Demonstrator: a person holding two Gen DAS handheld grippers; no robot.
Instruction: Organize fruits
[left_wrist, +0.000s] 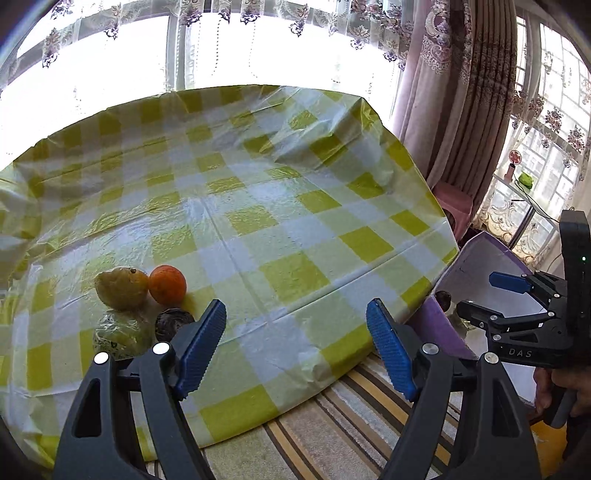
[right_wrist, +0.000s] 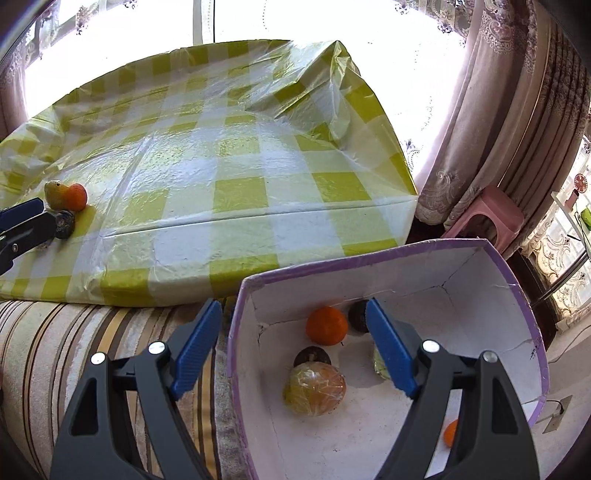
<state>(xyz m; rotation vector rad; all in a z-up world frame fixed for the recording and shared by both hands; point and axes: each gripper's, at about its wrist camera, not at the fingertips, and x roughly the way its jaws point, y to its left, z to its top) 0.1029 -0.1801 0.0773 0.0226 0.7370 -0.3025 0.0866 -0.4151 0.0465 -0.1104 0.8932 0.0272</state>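
Observation:
On the checked tablecloth (left_wrist: 258, 221) lie a yellow pear (left_wrist: 120, 288), an orange (left_wrist: 167, 284), a dark round fruit (left_wrist: 171, 323) and a wrapped green fruit (left_wrist: 120, 334). My left gripper (left_wrist: 295, 350) is open and empty, just right of them. The purple box (right_wrist: 517, 295) beside the table holds an orange (right_wrist: 327, 325), two dark fruits (right_wrist: 312, 356), a wrapped pear (right_wrist: 314, 387), a small orange (right_wrist: 451, 432) and a partly hidden wrapped fruit. My right gripper (right_wrist: 291, 350) is open and empty above the box; it also shows in the left wrist view (left_wrist: 476, 299).
A striped rug (right_wrist: 74, 350) covers the floor in front of the table. A pink stool (right_wrist: 487, 218) and curtains (left_wrist: 461, 110) stand at the right behind the box. The table's far part is bare cloth.

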